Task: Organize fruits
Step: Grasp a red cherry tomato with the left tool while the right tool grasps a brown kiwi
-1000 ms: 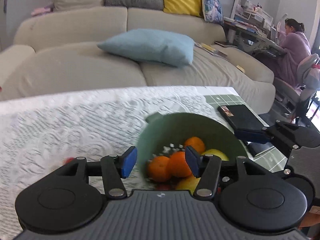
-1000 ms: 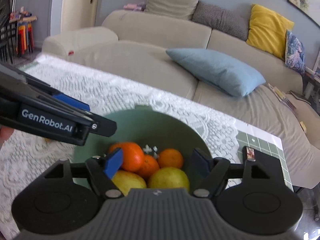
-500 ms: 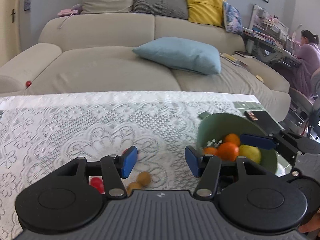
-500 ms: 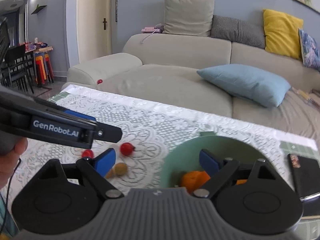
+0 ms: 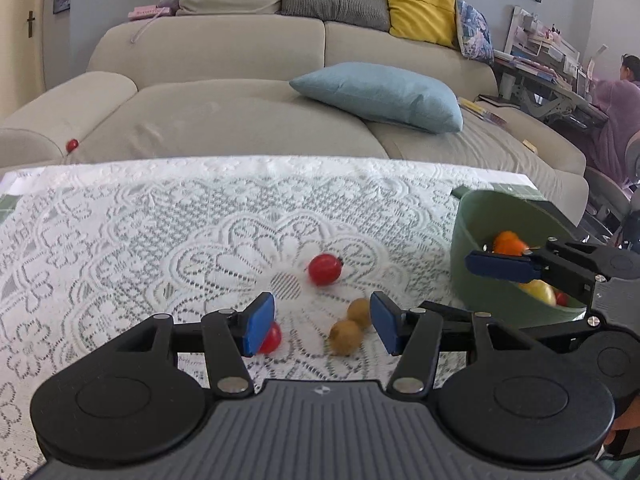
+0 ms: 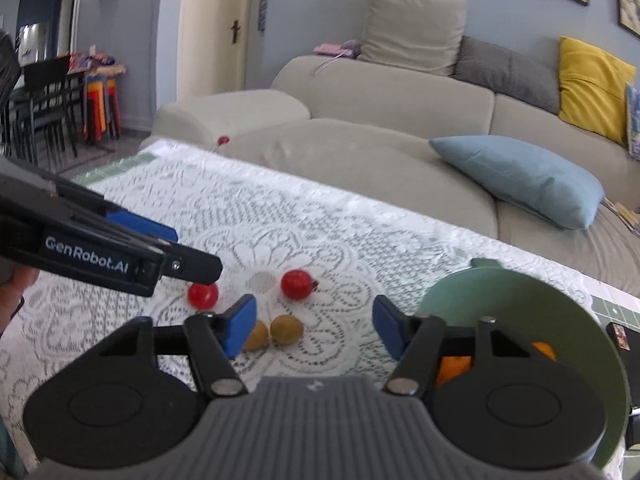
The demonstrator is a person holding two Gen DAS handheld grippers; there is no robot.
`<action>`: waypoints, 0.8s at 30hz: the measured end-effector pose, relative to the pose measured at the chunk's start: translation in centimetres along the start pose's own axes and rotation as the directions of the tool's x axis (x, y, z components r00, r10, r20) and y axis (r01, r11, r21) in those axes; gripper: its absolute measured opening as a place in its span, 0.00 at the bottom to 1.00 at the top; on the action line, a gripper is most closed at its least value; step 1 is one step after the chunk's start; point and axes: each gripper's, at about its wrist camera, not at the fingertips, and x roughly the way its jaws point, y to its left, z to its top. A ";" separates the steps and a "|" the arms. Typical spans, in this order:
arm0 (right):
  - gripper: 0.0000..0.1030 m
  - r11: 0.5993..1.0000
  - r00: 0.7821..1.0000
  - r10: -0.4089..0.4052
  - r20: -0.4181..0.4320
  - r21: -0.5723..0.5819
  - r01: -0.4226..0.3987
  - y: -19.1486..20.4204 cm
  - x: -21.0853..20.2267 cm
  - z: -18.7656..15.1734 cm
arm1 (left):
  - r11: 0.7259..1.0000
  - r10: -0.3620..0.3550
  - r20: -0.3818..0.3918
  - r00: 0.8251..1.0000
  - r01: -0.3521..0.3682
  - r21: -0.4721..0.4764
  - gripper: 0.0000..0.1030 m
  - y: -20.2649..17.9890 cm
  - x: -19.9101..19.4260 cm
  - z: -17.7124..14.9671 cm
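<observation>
A table covered by a white lace cloth [image 5: 168, 216] carries everything, with green gridded matting showing at its far left [image 6: 116, 168] and far right corners. Near the middle of the cloth lie two small red fruits [image 5: 325, 269] [image 6: 203, 295], a little apart, and just nearer the front edge two small brown fruits [image 5: 346, 336] [image 5: 360, 310] touching each other. Toward the right edge stands a green bowl [image 5: 492, 216] holding orange and yellow fruit, and a dark flat object [image 6: 618, 336] lies on the matting beside it at the right edge.
</observation>
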 end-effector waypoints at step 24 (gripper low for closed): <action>0.30 0.990 0.986 0.092 -0.139 0.120 -0.075 -0.6 7.6 -0.3 | 0.997 0.074 -0.048 0.996 -0.073 0.025 0.48 2.9 5.1 -3.0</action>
